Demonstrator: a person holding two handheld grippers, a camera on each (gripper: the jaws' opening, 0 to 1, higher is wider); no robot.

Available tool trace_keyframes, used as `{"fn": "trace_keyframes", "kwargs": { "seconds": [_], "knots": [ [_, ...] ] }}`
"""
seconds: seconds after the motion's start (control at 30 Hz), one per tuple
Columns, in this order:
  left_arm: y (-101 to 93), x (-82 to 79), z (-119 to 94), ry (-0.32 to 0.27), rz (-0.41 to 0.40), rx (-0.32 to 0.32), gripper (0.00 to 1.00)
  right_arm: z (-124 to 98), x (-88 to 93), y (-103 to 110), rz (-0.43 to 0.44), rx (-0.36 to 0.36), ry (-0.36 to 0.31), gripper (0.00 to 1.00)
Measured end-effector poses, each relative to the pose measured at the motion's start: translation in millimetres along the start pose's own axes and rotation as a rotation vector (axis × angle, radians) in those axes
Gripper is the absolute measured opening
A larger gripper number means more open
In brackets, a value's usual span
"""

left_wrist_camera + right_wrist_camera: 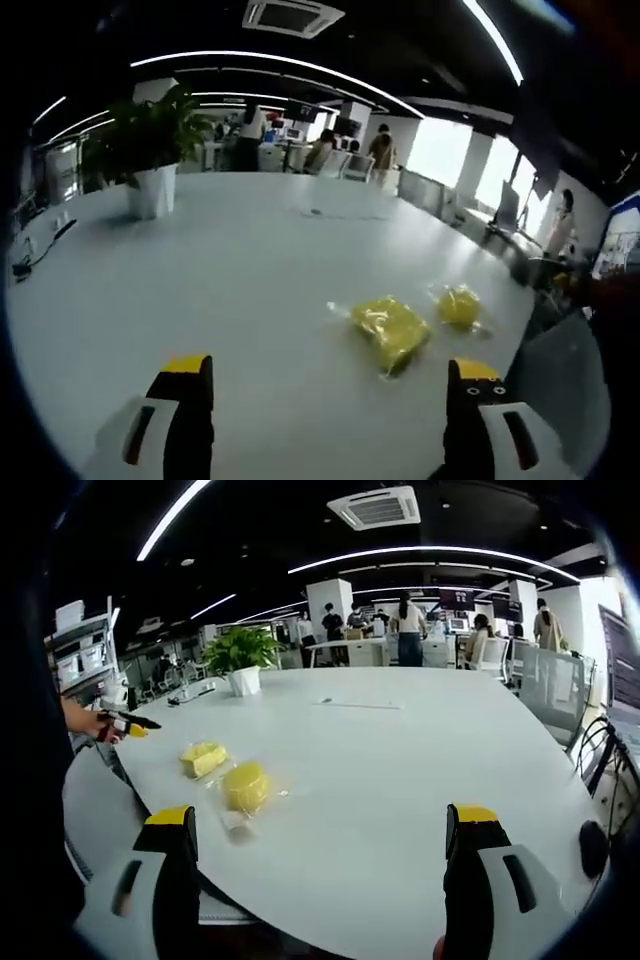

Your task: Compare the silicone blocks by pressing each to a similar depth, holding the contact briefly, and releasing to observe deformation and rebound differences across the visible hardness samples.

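Two yellow silicone blocks in clear wrap lie on a white table. In the left gripper view the larger block (390, 330) rests just ahead of my jaws, right of centre, and the smaller one (460, 305) lies beyond it to the right. My left gripper (330, 385) is open and holds nothing. In the right gripper view the rounder block (245, 785) lies ahead to the left, with the other block (202, 758) farther left. Open and empty, my right gripper (320, 835) hovers above the table (400, 770). The other gripper (125, 725) shows at the left edge, held by a hand.
A potted plant (150, 150) in a white pot stands at the far side of the table (230, 270); the same plant (240, 660) appears in the right gripper view. Office chairs (555, 685) line the table's right side. Several people stand at desks in the background.
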State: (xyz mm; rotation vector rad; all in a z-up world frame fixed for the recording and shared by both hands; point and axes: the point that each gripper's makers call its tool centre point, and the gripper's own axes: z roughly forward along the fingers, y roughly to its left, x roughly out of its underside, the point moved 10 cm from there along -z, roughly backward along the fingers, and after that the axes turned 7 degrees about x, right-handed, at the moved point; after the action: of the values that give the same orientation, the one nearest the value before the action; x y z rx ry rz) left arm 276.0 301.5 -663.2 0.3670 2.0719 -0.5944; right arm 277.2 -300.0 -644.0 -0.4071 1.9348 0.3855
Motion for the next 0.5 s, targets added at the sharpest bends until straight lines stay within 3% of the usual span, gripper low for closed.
{"fn": "trace_keyframes", "kwargs": {
  "seconds": [0.23,0.5],
  "knots": [
    [-13.1,1.2,-17,-0.068,0.046,-0.018,1.0,5,6.0,4,-0.022,-0.02,0.022,0.97],
    [-25.2,-12.6,-34,-0.121,0.084,-0.03,1.0,8,9.1,4,-0.023,-0.041,0.028,0.97]
  ]
}}
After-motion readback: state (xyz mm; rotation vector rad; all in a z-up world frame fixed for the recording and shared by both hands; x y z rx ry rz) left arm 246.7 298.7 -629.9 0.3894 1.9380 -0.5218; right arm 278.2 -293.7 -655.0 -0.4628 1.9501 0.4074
